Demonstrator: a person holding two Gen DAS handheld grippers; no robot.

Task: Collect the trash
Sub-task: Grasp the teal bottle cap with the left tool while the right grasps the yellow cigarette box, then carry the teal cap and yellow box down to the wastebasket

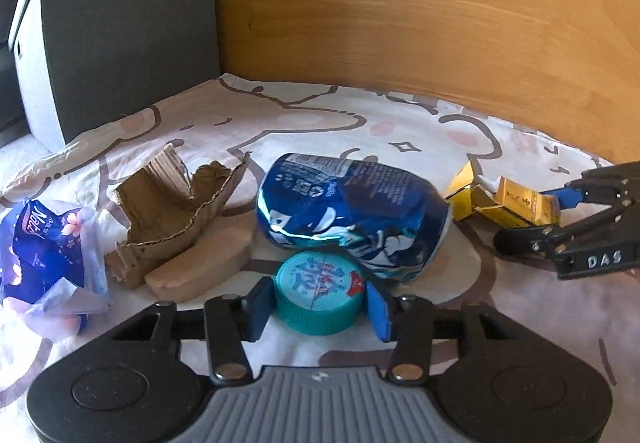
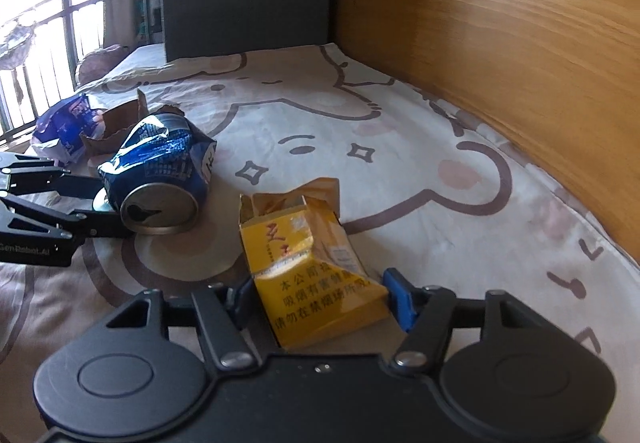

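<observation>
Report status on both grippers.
Left gripper around teal cap, pads touching. Right gripper astride yellow pack. Crushed can close behind cap.

The can (image 1: 352,211) is blue with white swirls and print, the cap (image 1: 318,293) teal with a pale blue top, the pack (image 2: 316,267) yellow with dark lettering. The sheet (image 1: 320,123) is cream with brown cartoon outlines and pink cheeks; the cardboard (image 1: 176,211) is brown, the wrapper (image 1: 44,243) blue with pink blossoms
</observation>
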